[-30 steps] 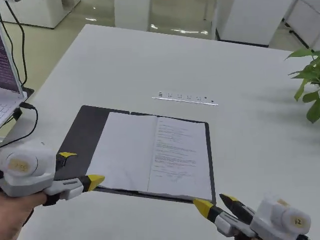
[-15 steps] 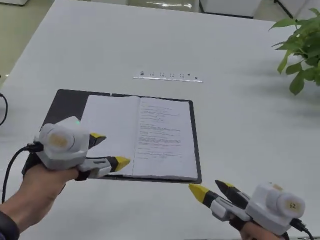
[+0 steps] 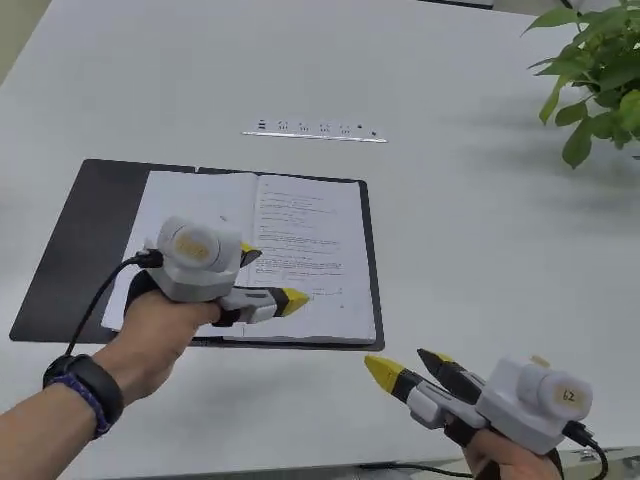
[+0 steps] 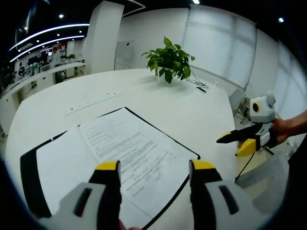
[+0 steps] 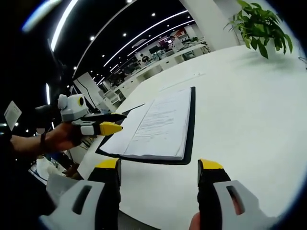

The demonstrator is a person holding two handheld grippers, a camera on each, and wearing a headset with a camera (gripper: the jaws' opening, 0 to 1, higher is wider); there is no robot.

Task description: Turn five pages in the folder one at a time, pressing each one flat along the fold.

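My left tool (image 3: 270, 276) is now over the open folder (image 3: 80, 250). A second ago it sat off the folder's left edge, and half a second ago it was over the blank left page (image 3: 190, 200). Its jaws are spread and hold nothing, and I cannot tell whether they touch the paper. In the head view one yellow tip lies over the lower part of the printed right page (image 3: 310, 240), just past the fold, and the other is back near the fold. In the left gripper view the printed page (image 4: 124, 143) runs out ahead between the jaws of the left tool (image 4: 156, 166), and the folder's black cover (image 4: 29, 167) shows to one side.

My right tool (image 3: 407, 364) remains off the folder, above the bare white surface (image 3: 200, 80) near the folder's lower right corner, much as before. Its jaws are also parted and empty. In the right gripper view the folder (image 5: 192, 115) lies open and flat ahead of the right tool (image 5: 159, 164), with the left tool (image 5: 108, 123) at the folder's far side.

Beyond both tools, a potted plant (image 3: 590, 70) stands at the surface's far right.
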